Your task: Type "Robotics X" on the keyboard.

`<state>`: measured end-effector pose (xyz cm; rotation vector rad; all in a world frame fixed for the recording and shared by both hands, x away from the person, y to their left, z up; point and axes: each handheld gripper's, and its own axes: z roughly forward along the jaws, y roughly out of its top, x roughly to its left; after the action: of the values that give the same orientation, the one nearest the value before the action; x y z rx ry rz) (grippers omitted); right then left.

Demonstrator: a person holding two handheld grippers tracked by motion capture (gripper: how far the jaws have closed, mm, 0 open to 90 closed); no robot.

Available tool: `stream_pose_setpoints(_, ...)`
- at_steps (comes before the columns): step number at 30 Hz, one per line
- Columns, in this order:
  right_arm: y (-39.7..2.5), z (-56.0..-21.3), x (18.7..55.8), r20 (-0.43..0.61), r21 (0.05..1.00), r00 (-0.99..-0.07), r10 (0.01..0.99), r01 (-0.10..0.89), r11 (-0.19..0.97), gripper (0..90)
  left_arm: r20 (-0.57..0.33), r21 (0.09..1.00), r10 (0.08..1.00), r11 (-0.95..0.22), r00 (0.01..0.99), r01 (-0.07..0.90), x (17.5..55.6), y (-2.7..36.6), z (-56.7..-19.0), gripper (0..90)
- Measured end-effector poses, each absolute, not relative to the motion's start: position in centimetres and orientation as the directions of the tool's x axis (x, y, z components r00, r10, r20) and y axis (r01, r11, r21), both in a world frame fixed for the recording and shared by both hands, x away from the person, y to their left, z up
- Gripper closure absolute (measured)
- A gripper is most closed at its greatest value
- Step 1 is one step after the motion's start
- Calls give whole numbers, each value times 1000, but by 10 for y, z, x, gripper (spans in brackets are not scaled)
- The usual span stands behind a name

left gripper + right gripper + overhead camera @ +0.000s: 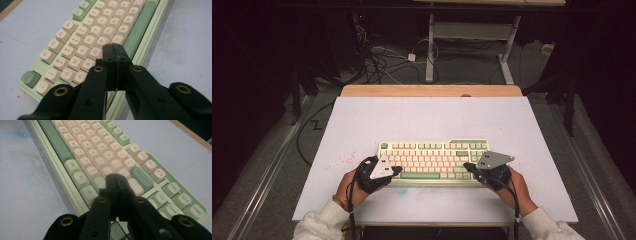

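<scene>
A pale green keyboard (433, 160) with cream and green keys lies near the front of the white table top (432, 120). My left gripper (398, 170) rests over the keyboard's lower left corner, jaws pressed together with nothing between them. In the left gripper view the shut tips (114, 50) hover over the keys (95, 37) near C and V, beside the green spacebar (136, 31). My right gripper (467, 166) sits over the lower right part, also shut and empty. In the right gripper view its tips (114, 178) point at the keys (105, 157) near the green enter key (141, 178).
A wooden strip (432, 90) edges the far side of the table. Beyond it stand a desk frame (472, 45) and tangled cables (382, 60) on the floor. Small red specks (347, 160) mark the table left of the keyboard. A bluish smudge (23, 132) lies by the keyboard's front edge.
</scene>
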<state>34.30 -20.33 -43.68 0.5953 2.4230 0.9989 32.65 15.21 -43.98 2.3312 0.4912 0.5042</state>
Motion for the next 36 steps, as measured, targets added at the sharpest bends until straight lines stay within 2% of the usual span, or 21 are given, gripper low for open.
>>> stream_pose_setpoints(17, -195, -451, 353, -241, 686, -804, 543, 255, 682, 900, 216, 693, 474, -690, 853, 208, 328, 152, -440, 873)
stream_pose_setpoints(36, -194, -453, 352, -247, 685, -805, 539, 248, 685, 900, 204, 705, 513, -668, 834, 238, 340, 159, -436, 873)
